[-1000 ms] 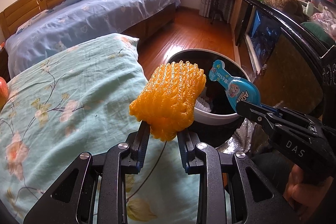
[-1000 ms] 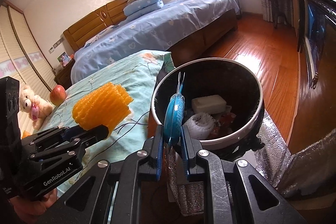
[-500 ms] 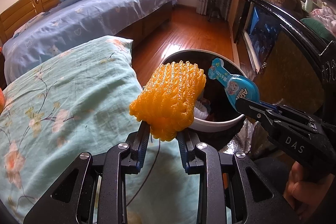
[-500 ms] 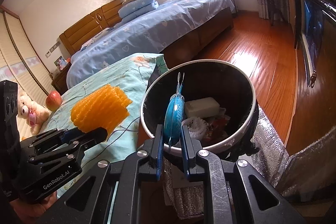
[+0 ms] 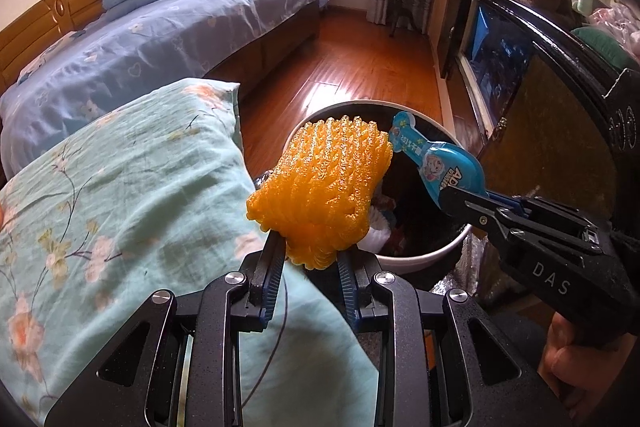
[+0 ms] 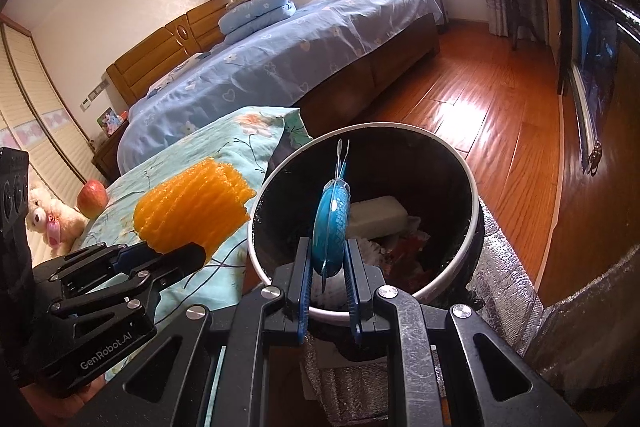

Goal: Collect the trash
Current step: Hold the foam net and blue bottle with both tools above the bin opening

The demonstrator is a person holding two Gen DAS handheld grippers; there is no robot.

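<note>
Standing on the wooden floor just right of the floral turquoise bedspread (image 5: 120,187), the round white-rimmed trash bin with a black liner (image 6: 476,227) already contains a pale block and crumpled scraps. Over its near-left rim the left gripper (image 5: 310,263) pinches the orange foam fruit net (image 5: 324,187), while the right gripper (image 6: 328,279) squeezes the blue plastic blister pack (image 6: 330,227) edge-on above the bin's near side.

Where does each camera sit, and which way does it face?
Left wrist: on the left gripper, angled down at the orange foam net it clamps; right gripper and hand show.
Right wrist: on the right gripper, over the trash bin, clamping the blue package.
Shared: bin, both items, blue bed.
</note>
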